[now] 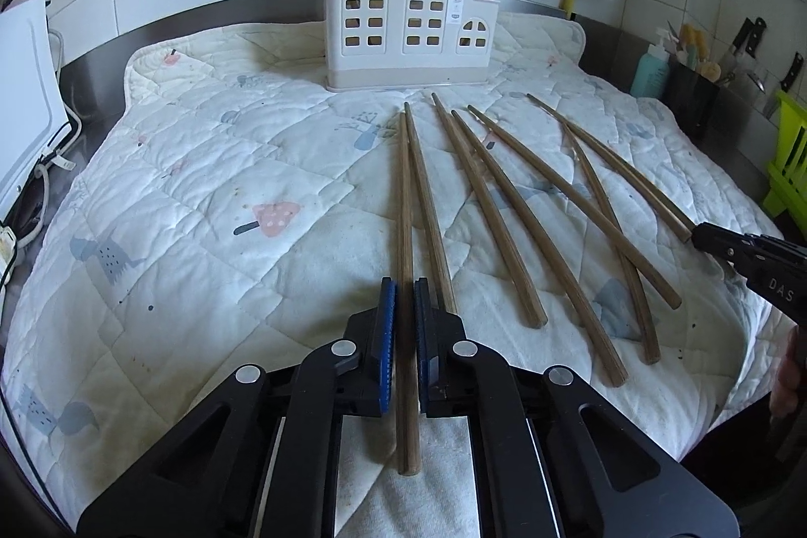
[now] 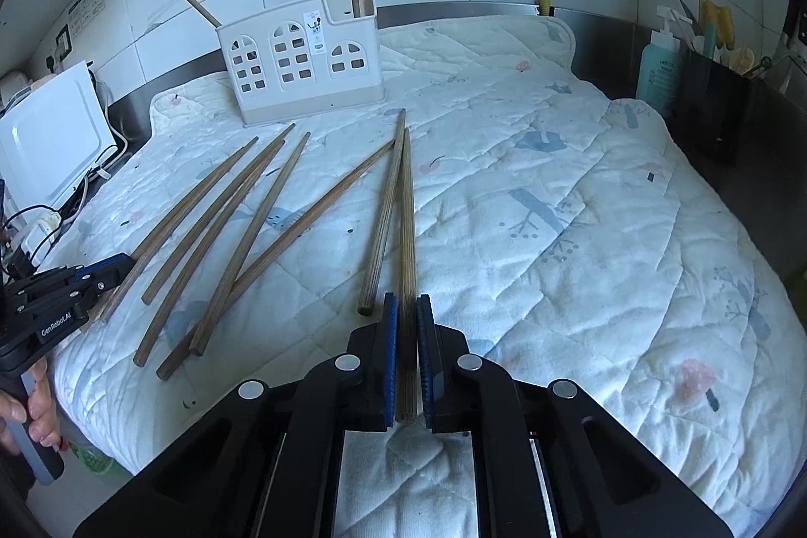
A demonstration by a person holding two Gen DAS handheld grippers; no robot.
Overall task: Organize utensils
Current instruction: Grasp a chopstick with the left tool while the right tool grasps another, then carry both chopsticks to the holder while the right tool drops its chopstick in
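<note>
Several long wooden chopsticks lie fanned out on a white quilted mat [image 1: 202, 165]. My left gripper [image 1: 405, 286] is shut on the leftmost chopstick [image 1: 405, 195], near its thick end. My right gripper [image 2: 406, 301] is shut on the rightmost chopstick [image 2: 406, 210], which points toward the wall. In the left wrist view, the right gripper [image 1: 698, 233] sits at that stick's near end. The left gripper [image 2: 126, 263] shows at the left edge of the right wrist view. A white utensil holder [image 1: 408, 28] [image 2: 302, 59] with window cutouts stands at the mat's far side, with two chopsticks upright in it.
A white appliance [image 1: 25, 99] with cables sits left of the mat. At the right stand a teal bottle [image 1: 650, 69], a black caddy [image 1: 696, 94] of tools, knives and a green rack [image 1: 789, 155]. Pipes run down the tiled wall. A hand [image 2: 30, 412] grips the left handle.
</note>
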